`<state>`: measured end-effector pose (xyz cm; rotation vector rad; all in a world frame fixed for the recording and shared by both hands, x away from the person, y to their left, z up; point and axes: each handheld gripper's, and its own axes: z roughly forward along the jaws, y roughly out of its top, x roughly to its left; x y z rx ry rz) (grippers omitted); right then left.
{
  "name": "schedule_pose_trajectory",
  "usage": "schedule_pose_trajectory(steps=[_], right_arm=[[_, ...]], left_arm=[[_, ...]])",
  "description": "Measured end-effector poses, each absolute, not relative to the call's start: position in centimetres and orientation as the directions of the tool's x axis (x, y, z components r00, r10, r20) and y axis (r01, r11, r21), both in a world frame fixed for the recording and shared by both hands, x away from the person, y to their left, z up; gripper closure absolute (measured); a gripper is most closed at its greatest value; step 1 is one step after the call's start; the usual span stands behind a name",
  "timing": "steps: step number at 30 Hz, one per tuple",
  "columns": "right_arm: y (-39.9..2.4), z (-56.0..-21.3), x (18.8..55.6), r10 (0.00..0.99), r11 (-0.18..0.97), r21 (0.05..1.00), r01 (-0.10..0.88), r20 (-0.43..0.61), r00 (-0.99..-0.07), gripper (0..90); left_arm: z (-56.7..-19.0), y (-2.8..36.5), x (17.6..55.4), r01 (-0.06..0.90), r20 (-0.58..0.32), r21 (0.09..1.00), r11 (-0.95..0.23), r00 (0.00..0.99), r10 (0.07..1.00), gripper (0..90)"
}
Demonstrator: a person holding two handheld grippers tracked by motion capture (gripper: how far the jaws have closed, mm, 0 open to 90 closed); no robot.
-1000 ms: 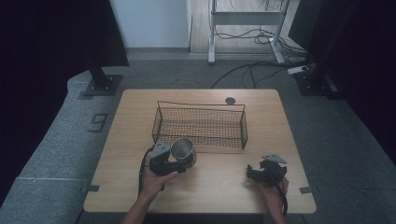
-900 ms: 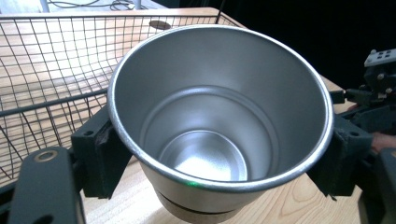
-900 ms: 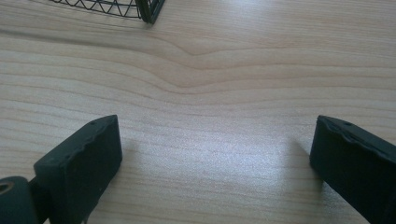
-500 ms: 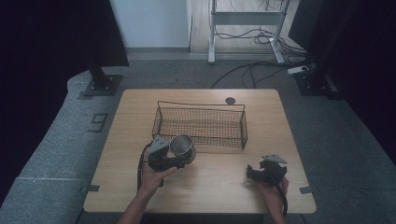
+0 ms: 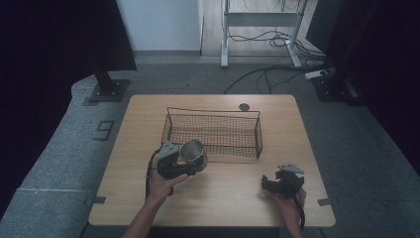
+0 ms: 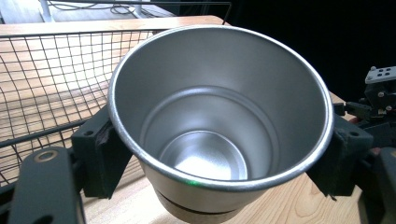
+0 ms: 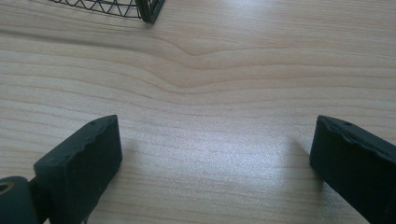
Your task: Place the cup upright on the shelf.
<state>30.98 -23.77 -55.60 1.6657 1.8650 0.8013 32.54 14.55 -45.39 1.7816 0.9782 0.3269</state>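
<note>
A shiny steel cup (image 5: 192, 153) (image 6: 219, 126) is held off the table just in front of the black wire basket (image 5: 214, 130), its mouth tipped toward the camera. My left gripper (image 5: 185, 161) (image 6: 219, 158) is shut on the cup, one jaw on each side of its wall. The cup is empty inside. My right gripper (image 5: 270, 184) (image 7: 210, 154) rests low over bare wood at the front right, open, with nothing between its two black jaws.
The wooden table (image 5: 218, 198) carries the basket at its middle. A small dark disc (image 5: 243, 106) lies near the far edge. The basket's mesh (image 6: 51, 70) is right behind the cup, and a corner of the basket (image 7: 149, 11) lies ahead of my right gripper.
My left gripper has lifted the cup slightly and carried it a little toward the basket. The right gripper has stayed put.
</note>
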Motion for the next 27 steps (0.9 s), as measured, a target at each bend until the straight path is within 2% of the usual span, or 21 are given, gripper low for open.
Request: schedule_pose_trajectory(steps=[27], right_arm=[[-23.8, -55.6, 31.0, 0.993, 0.074, 0.718, 0.692, 0.012, -0.118, 2.3]], left_arm=[[-44.5, 15.3, 33.8, 0.470, -0.227, 0.874, -0.121, 0.616, 0.754, 18.9]])
